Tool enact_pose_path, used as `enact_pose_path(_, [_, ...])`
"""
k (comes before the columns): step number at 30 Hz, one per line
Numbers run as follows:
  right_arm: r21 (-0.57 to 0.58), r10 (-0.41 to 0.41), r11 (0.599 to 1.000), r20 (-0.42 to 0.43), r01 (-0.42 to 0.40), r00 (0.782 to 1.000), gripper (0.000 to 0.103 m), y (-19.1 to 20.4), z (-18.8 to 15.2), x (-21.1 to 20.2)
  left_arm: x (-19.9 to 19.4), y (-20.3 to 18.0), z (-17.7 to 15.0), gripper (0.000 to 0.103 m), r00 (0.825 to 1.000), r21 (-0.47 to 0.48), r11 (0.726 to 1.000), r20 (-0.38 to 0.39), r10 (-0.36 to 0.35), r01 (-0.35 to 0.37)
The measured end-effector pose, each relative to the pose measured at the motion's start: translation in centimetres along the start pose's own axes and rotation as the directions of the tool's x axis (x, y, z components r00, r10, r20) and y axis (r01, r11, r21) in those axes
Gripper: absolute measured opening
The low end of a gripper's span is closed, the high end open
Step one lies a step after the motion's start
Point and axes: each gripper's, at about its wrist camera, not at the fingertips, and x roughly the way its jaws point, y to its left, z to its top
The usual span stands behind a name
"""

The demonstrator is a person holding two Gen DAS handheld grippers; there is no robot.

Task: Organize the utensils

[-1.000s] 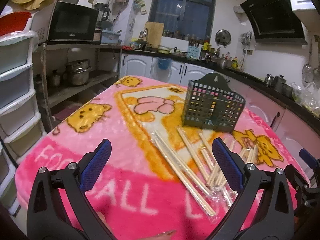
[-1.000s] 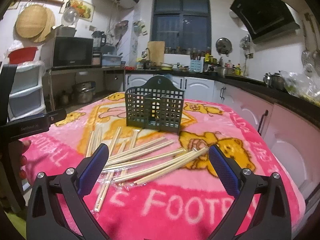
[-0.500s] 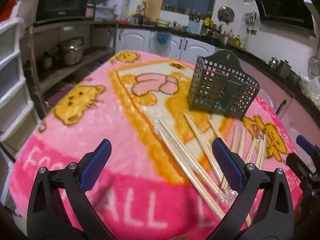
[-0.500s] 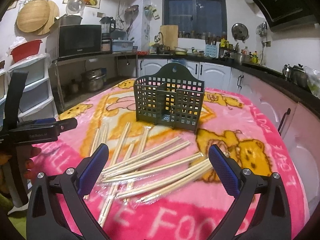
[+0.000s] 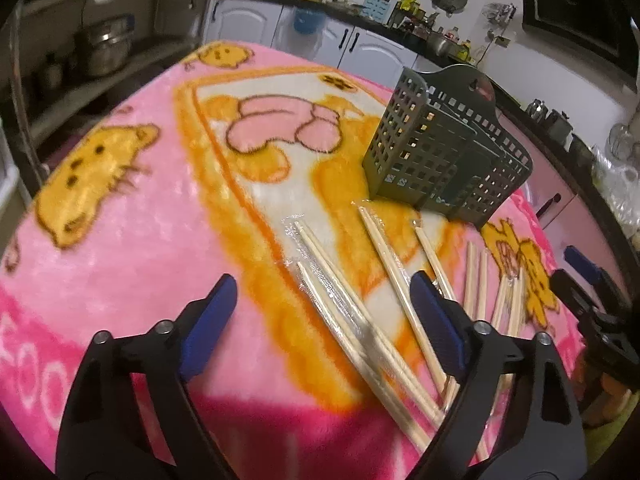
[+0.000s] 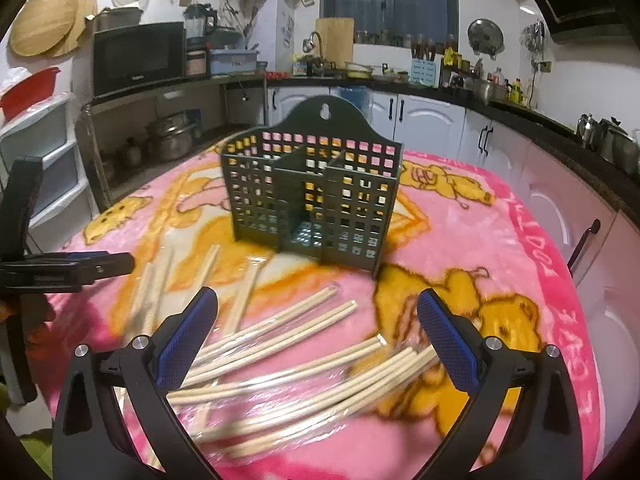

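- Chopsticks (image 5: 384,280) lie loose in clear wrap on the pink worktop (image 5: 140,216), just short of the empty caddy (image 6: 312,196); none sorted yet
- my left tongs (image 5: 320,320) have just been narrowing but stand apart, gripping nothing; a wrapped pair lies under the gap, and the slick film could let it slide out
- my right tongs (image 6: 316,332) gape empty over the other sticks; crowding my left risks a knock
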Motion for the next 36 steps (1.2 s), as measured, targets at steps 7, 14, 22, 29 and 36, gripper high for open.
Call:
enact_pose_path(7, [-0.025, 0.007, 1.000, -0.073, -0.009, 0.997, 0.089, -0.8, 0.8, 3.8, 1.8, 1.1, 0.3, 0.057, 0.998, -0.039, 0.999, -0.058, -0.026, 0.024])
enact_pose_path(14, [-0.034, 0.037, 0.999, -0.136, -0.042, 0.990, 0.072, -1.1, 1.5, 6.3, 3.2, 1.7, 0.7, 0.046, 0.995, -0.061, 0.997, -0.091, -0.049, 0.044])
enact_pose_path(22, [-0.052, 0.053, 0.997, -0.185, -0.064, 0.981, 0.055, -1.3, 1.7, 8.1, 3.8, 1.9, 1.2, 0.020, 0.993, -0.064, 0.996, -0.097, -0.070, 0.064])
enact_pose_path(29, [-0.070, 0.081, 0.993, -0.235, -0.100, 0.969, 0.036, -1.3, 1.8, 9.7, 3.8, 2.0, 1.5, 0.010, 0.992, -0.055, 0.996, -0.097, -0.081, 0.076])
enact_pose_path(36, [-0.070, 0.104, 0.990, -0.259, -0.126, 0.960, 0.010, -1.1, 1.3, 10.3, 2.8, 2.1, 2.1, 0.001, 0.994, -0.038, 0.996, -0.070, -0.081, 0.079])
